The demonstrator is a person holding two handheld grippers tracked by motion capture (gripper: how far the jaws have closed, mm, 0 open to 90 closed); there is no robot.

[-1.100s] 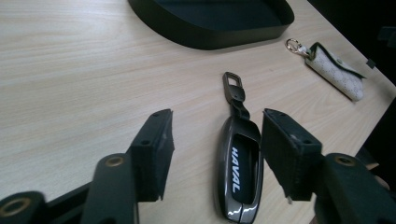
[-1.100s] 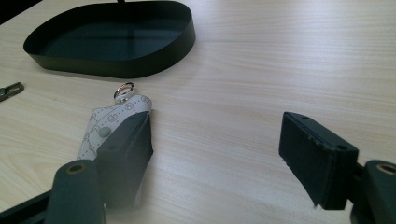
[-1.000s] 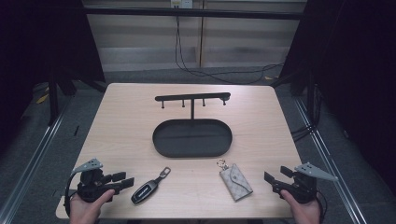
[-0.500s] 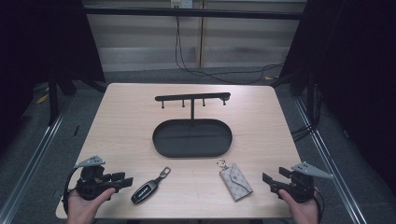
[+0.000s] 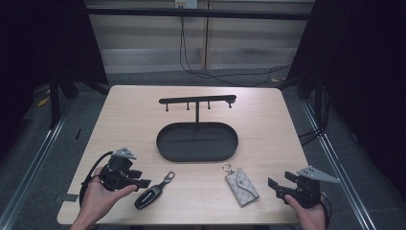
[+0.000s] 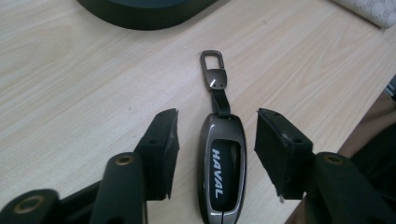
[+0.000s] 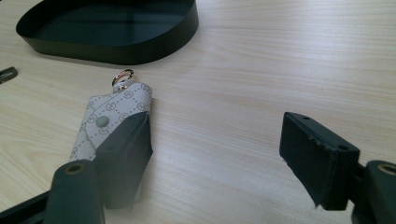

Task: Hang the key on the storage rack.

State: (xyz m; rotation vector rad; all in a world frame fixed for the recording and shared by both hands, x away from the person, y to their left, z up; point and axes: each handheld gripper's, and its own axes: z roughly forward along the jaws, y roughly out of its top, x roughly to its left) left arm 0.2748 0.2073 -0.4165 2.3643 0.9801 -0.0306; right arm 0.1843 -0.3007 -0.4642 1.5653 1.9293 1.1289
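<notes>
A dark key fob [image 5: 152, 193] marked HAVAL lies near the table's front left, its strap and clip pointing to the black oval tray [image 5: 197, 141]. My left gripper [image 5: 142, 183] is open just left of it. In the left gripper view the fob [image 6: 222, 175] lies between the two spread jaws of the left gripper [image 6: 217, 116], untouched. A grey patterned key pouch [image 5: 242, 184] with a ring lies front right. My right gripper [image 5: 274, 188] is open to its right. In the right gripper view the pouch [image 7: 109, 123] sits beside and partly behind one jaw of the right gripper [image 7: 219, 123].
A black rack with small hooks [image 5: 197, 100] rises from the back of the tray on a post. The tray's rim [image 7: 107, 51] stands just beyond the pouch. The table's front edge [image 5: 191, 223] runs close under both hands. Cables [image 5: 206, 72] lie on the floor behind.
My left gripper has moved right and forward, bringing its jaws around the fob. The right gripper has edged slightly left toward the pouch. Fob and pouch have stayed put.
</notes>
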